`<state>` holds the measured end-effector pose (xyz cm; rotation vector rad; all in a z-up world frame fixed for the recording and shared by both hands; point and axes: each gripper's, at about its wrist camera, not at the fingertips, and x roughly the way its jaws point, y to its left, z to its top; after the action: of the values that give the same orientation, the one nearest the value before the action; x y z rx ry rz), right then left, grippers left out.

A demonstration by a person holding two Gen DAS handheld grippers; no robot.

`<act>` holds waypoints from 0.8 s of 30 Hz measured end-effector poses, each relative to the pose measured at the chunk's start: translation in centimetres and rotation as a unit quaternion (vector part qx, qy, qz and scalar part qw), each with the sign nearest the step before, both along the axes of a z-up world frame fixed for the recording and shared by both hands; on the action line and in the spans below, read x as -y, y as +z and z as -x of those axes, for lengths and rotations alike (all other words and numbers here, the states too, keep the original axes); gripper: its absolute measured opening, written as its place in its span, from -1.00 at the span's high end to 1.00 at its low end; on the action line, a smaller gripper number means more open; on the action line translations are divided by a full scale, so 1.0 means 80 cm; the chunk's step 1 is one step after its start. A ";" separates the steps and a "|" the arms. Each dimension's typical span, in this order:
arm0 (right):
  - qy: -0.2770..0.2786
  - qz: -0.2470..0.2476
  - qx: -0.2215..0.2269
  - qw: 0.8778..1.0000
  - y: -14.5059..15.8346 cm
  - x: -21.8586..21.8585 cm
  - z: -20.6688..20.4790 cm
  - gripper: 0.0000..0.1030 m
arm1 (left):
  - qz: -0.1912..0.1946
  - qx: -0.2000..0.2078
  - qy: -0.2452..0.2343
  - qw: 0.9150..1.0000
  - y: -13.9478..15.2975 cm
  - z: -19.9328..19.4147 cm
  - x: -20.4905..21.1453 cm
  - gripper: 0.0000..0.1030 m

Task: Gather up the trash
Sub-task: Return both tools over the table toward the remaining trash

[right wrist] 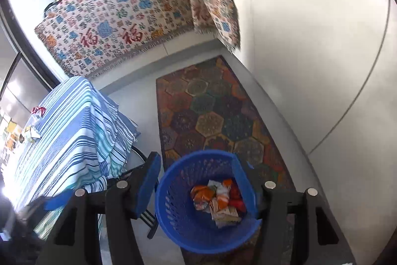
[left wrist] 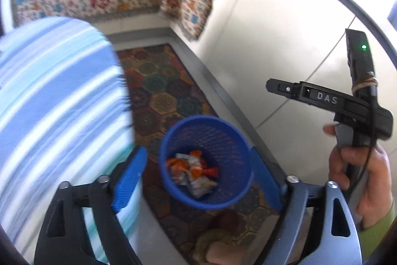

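One blue mesh basket [left wrist: 206, 162] on the floor, standing on one hex-patterned rug [left wrist: 158, 91]. Same basket in the right wrist view [right wrist: 173, 203], rug behind it [right wrist: 213, 116]. Trash sits in the bottom of the basket: a crumpled pile of orange, red and white wrappers [left wrist: 194, 171], also seen from the right wrist [right wrist: 219, 200]. Count of pieces: can't tell, they overlap.

Two grippers, both above the basket, both angled steeply down at it.

Left gripper [left wrist: 198, 173]: blue pads spread wide, one either side of the basket in view, nothing between them, not touching anything.

Right gripper [right wrist: 198, 190]: jaws apart, left pad clear of the basket's left rim, right pad overlaps the right rim in view; contact can't be confirmed. Nothing pinched. In the left wrist view the right gripper's body shows at far right, held in one hand [left wrist: 357, 175] with fingers wrapped on the handle, green sleeve [left wrist: 377, 227] at the wrist.

Other items: one table under a blue-striped cloth [right wrist: 69, 135] to the left of the rug, a few small items [right wrist: 33, 126] on top, too small to identify. Floral throw [right wrist: 119, 21] over furniture at the far end. Pale tiled floor [right wrist: 310, 66] to the right.
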<state>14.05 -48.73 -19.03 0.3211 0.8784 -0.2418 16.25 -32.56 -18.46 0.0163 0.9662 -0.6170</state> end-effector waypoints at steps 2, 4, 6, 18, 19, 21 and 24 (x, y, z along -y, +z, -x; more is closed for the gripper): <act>0.019 0.015 0.008 1.000 0.009 -0.025 -0.008 -0.47 | 0.004 0.005 0.023 1.000 0.018 0.010 -0.044 -0.75; 0.047 0.033 0.019 0.998 0.019 -0.058 -0.018 -0.47 | 0.009 0.009 0.044 0.999 0.027 0.017 -0.092 -0.78; 0.078 0.050 0.028 0.995 0.026 -0.091 -0.027 -0.47 | -0.015 0.027 0.083 0.996 0.028 0.019 -0.141 -0.85; 0.292 0.074 -0.005 0.954 -0.011 -0.357 -0.067 -0.48 | -0.146 0.034 0.230 0.961 -0.017 -0.025 -0.359 -0.94; 0.300 0.078 -0.012 0.951 -0.017 -0.373 -0.071 -0.48 | -0.152 0.035 0.233 0.960 -0.017 -0.028 -0.367 -0.96; 0.313 0.095 -0.021 0.945 -0.027 -0.402 -0.082 -0.47 | -0.148 0.033 0.229 0.962 -0.019 -0.036 -0.376 -0.99; 0.323 0.106 -0.015 0.940 -0.029 -0.429 -0.099 -0.56 | -0.146 0.034 0.227 0.962 -0.019 -0.051 -0.391 -0.99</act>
<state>21.95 -14.42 -21.35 -0.1808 0.9344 0.2697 20.35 -1.26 -19.99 0.0758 0.9461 -0.0486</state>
